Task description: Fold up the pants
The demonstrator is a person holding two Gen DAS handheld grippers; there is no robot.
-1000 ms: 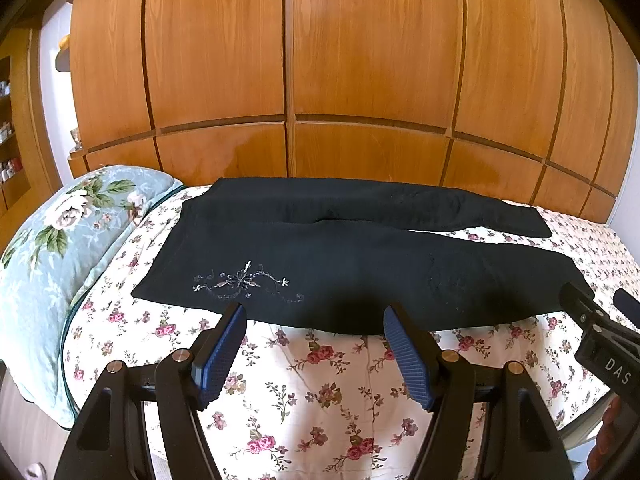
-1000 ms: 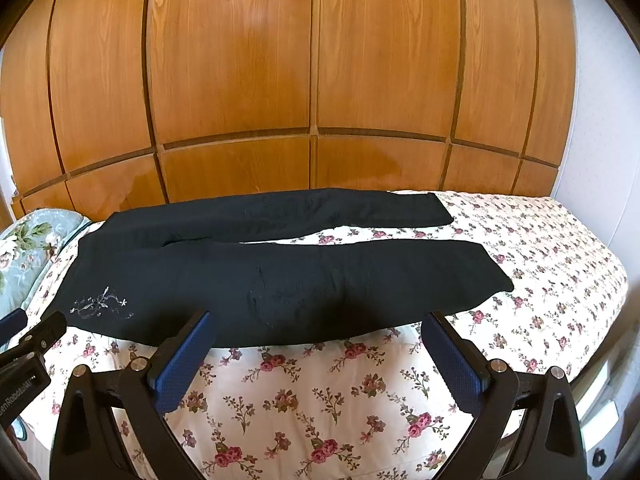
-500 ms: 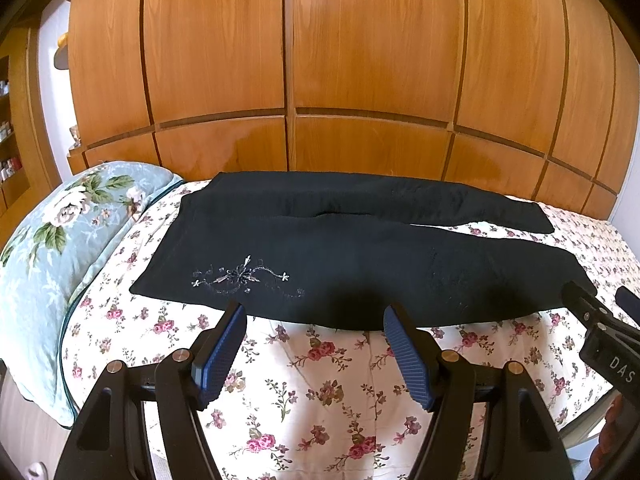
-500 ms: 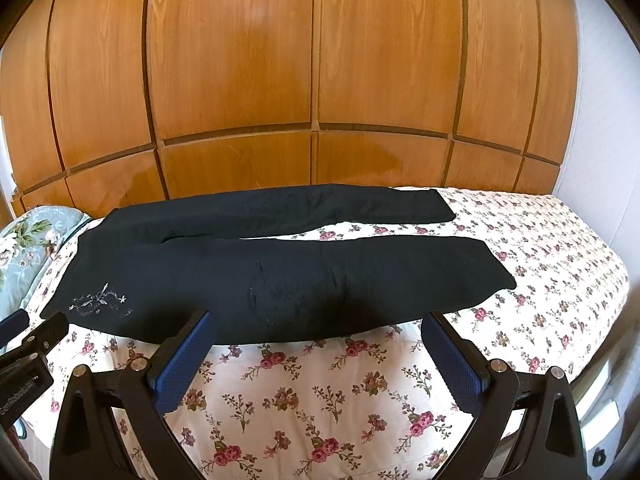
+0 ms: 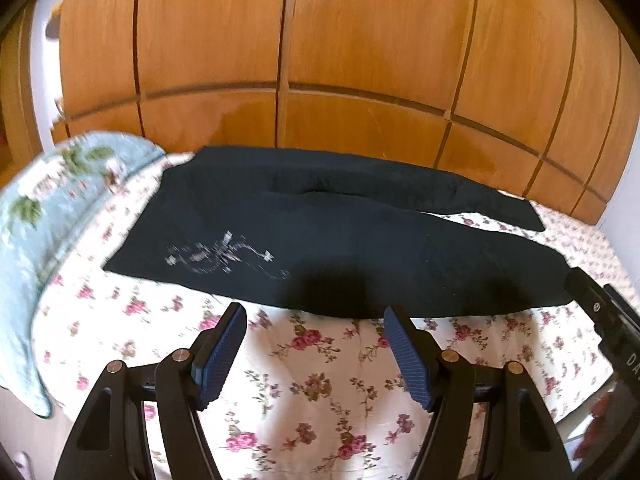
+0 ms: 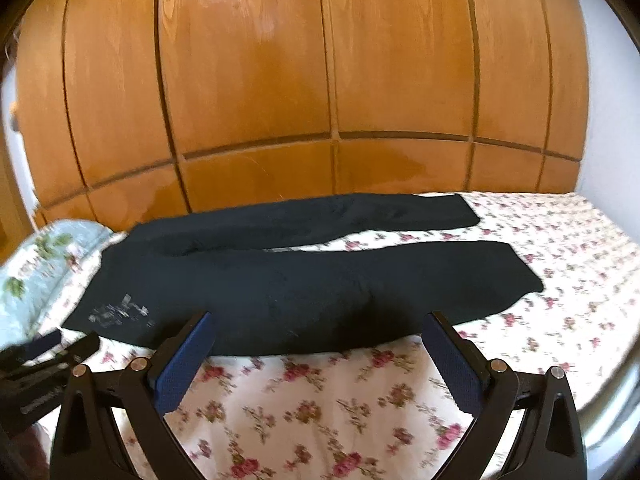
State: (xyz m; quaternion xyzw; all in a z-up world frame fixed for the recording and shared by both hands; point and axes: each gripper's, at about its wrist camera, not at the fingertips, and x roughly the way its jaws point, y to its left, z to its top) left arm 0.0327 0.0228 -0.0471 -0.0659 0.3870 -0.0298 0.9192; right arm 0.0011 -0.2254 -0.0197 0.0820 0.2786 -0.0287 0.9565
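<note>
Black pants [image 5: 340,236] [image 6: 304,276] lie flat across the flowered bed, waist at the left with a pale embroidered motif [image 5: 216,254], both legs stretching right and slightly apart. My left gripper [image 5: 314,312] hovers open over the sheet just short of the pants' near edge, nothing between its blue pads. In the right wrist view my right gripper [image 6: 318,320] is also open and empty, its tips reaching over the near leg's edge. Each gripper shows in the other's view: the right gripper's body [image 5: 608,320] at the right rim, the left gripper's body [image 6: 44,360] at the lower left.
A floral bedsheet [image 5: 320,392] covers the bed. A pale blue flowered pillow [image 5: 44,216] lies at the left end. Wooden wardrobe doors [image 5: 320,64] stand right behind the bed. A white wall [image 6: 604,120] closes the right side.
Both views have shifted closer to the pants and blurred with motion. The left gripper came down and forward toward the near edge. Both jaws kept the same width.
</note>
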